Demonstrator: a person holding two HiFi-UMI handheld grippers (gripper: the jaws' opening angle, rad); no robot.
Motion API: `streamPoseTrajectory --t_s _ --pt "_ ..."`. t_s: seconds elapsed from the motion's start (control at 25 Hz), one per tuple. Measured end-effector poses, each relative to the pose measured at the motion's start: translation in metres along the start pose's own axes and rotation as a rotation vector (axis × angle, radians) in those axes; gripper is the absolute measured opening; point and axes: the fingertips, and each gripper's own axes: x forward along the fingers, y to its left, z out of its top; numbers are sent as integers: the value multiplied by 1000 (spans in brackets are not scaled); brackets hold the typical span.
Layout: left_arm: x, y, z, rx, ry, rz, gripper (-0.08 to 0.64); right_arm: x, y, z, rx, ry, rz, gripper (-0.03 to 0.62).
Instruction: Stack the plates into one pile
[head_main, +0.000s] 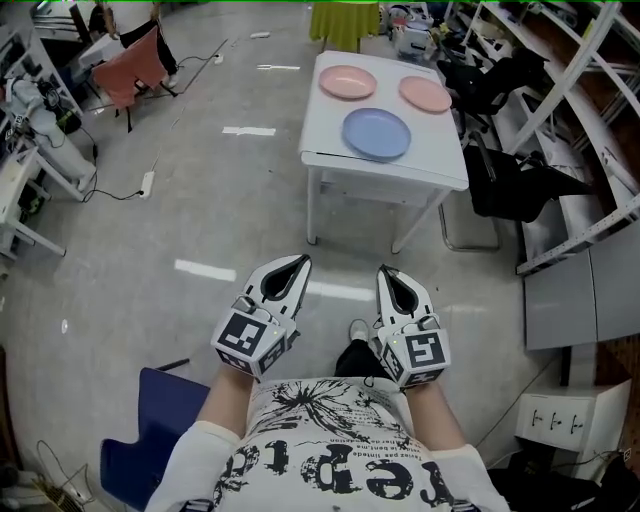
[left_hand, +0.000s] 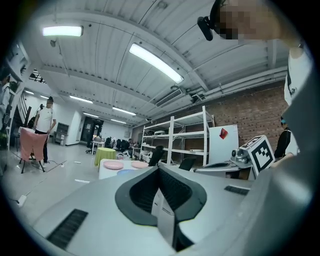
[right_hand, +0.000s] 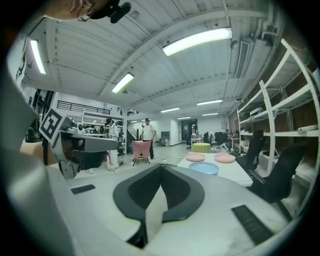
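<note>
You're holding left tongs (head_main: 297, 262), right tongs (head_main: 384, 272) pressed together, empty, well short of desk (head_main: 400, 175); try spreading them before reaching blue plate (head_main: 376, 133).

Ahead of us a table (head_main: 440, 150) bears three separate plates: the far-left plate (head_main: 347, 81) and far-right plate (head_main: 425, 93) at the back, the near plate (head_main: 376, 133) before and between them. Our left gripper (head_main: 300, 262) and right gripper (head_main: 385, 271) sit side by side, well short of it; shelving (head_main: 560, 110) stands to its right.
</note>
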Motion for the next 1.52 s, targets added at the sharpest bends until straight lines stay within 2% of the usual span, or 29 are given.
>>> streamPoseTrajectory --t_s 0.28,0.68,1.12,1.28,1.52 --pt "126 10 10 3 18 64 2 60 -110 14 -17 12 80 2" --pt "271 29 28 -8 13 145 2 135 -247 33 -27 10 136 2" --pt "351 63 16 -12 58 203 2 198 -309 26 -11 27 169 2" --pt "381 89 15 -14 68 187 2 230 -328 29 -11 25 147 2" --pt "443 152 29 -18 67 140 2 301 -357 45 -15 33 97 2"
